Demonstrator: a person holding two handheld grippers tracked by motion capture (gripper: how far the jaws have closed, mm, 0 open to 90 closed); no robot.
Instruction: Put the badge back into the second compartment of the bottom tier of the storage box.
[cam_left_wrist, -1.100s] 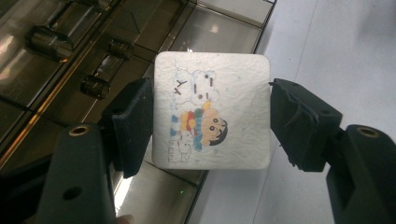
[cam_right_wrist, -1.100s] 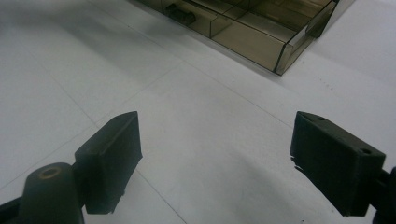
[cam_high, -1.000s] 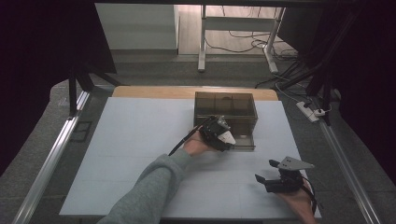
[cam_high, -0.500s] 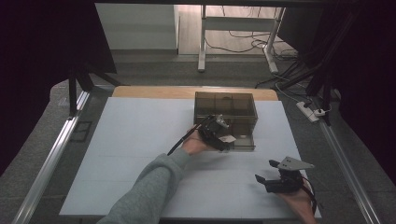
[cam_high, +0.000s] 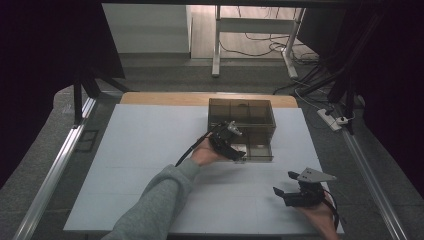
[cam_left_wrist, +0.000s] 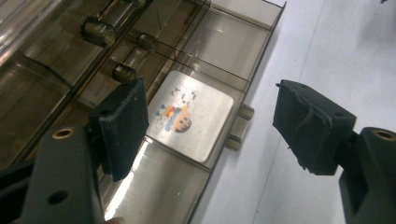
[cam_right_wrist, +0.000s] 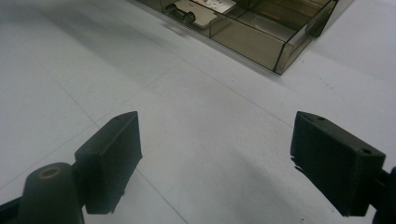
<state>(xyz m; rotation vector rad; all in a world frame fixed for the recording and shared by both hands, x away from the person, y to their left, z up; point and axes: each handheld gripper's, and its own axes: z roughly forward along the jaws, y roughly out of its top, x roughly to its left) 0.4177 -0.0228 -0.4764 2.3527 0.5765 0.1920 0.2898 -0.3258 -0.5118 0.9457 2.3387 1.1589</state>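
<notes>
White tabletop (cam_high: 150, 150); smoky box (cam_left_wrist: 196, 65) holds an illegible cartoon-printed card (cam_left_wrist: 189, 114).

One box, one card, two tools on the surface.
One smoky-brown clear plastic compartment box (cam_high: 242, 127) sits near the far edge of the pale surface (cam_high: 135, 150); one square white card with a cartoon print (cam_left_wrist: 189, 114) lies inside; one black two-jaw tool (cam_high: 237, 150) left, one (cam_high: 280, 194) right.

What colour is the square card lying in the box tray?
White card with a small multicoloured cartoon print; clearest in the left gripper view.
</notes>
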